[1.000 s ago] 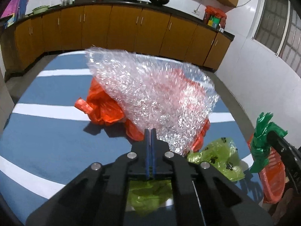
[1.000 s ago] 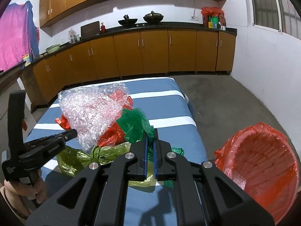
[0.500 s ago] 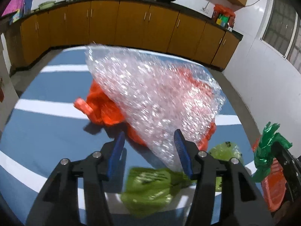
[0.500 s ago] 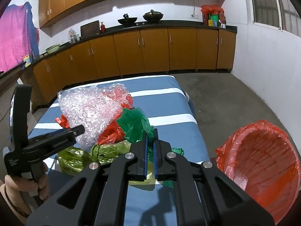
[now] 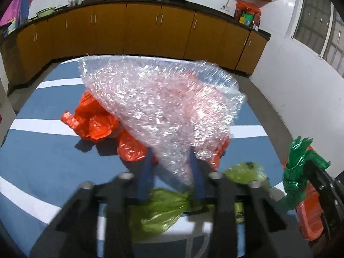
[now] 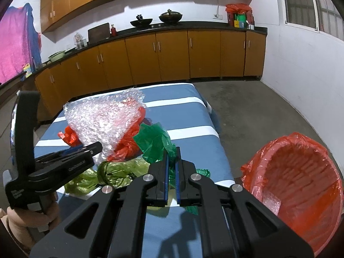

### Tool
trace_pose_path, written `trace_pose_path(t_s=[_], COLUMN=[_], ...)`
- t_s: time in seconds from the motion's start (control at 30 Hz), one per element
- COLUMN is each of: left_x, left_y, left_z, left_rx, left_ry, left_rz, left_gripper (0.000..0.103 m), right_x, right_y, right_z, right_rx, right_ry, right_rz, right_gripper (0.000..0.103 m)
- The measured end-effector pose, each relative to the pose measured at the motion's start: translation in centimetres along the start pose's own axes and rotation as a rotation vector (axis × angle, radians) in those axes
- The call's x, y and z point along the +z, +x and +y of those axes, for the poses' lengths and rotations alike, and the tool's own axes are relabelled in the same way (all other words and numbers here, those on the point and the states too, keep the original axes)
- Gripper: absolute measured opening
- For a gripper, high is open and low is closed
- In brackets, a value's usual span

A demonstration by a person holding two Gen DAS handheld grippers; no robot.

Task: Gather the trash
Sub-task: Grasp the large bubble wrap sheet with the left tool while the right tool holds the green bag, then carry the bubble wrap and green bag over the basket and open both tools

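A big sheet of clear bubble wrap [image 5: 163, 107] lies heaped over orange plastic bags [image 5: 94, 122] on the blue-and-white striped table [image 5: 43, 146]. My left gripper [image 5: 171, 172] straddles the wrap's lower tip. Its jaws are closing with a gap still between them, and the picture is blurred there. A light-green bag [image 5: 163, 206] lies under that gripper. My right gripper [image 6: 171, 157] is shut on a dark-green plastic bag [image 6: 154, 142], held just above the table's near right part. In the right wrist view the left gripper [image 6: 94, 148] reaches the bubble wrap [image 6: 103, 120] from the left.
A bin lined with a red bag [image 6: 296, 185] stands on the floor right of the table, with a scrap of bubble wrap inside. Orange kitchen cabinets [image 6: 172, 56] run along the far wall. A person's hand [image 6: 25, 217] holds the left gripper's handle.
The left gripper let go of the bubble wrap's tip, spread wide, moved forward over the table, and is narrowing around the tip again. The right gripper and its green bag stayed still.
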State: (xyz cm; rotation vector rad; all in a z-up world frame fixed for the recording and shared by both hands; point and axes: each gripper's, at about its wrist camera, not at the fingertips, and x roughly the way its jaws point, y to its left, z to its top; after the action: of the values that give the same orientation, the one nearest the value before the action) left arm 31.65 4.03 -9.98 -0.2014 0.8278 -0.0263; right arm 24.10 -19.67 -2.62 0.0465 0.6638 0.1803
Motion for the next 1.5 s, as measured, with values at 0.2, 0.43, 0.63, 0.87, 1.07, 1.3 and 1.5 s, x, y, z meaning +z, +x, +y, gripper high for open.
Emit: trace_pose_path(t_s=[0.2,0.43,0.63,0.87,1.07,1.3,1.5], left_x=[-0.4,-0.5,-0.5,-0.3,-0.6,-1.1,-1.9], left_y=[-0.4,-3.9,-6.7,-8.5,-9.7,-10.3,-10.4], left_z=[0.3,1.4,1.9,1.1,-1.1,-4.5,-8.0], left_rx=[-0.027,-0.052,-0.067,-0.094,-0.130,-0.187,-0.242], left_ry=[0.015,0.047,0.074,0.092,0.136,0.192,0.244], left_rz=[-0.032,-0.129,-0.182,-0.201,-0.212,-0.211,-0.204], left_gripper=[0.005,0.004,0.004,0.003,0.003,0.003,0.003], right_x=[0.0,0.0,0.0,0.3,0.4,-0.4,-1.2], right_y=[-0.2,-0.6,-1.2,-2.9,-4.6,-6.7,-8.4], right_z=[0.2,0.4,0.4,0.0,-1.8,-5.1,-8.3], right_rx=[0.000,0.004,0.013,0.005,-0.027,-0.093,-0.163], right_ry=[0.001,-0.002,-0.005,-0.003,0.025,0.073,0.125], right_rz=[-0.001,-0.011,-0.020,-0.054,-0.085,-0.106,-0.122], right_gripper=[0.005,0.005,0.005,0.005,0.005,0.005,0.005])
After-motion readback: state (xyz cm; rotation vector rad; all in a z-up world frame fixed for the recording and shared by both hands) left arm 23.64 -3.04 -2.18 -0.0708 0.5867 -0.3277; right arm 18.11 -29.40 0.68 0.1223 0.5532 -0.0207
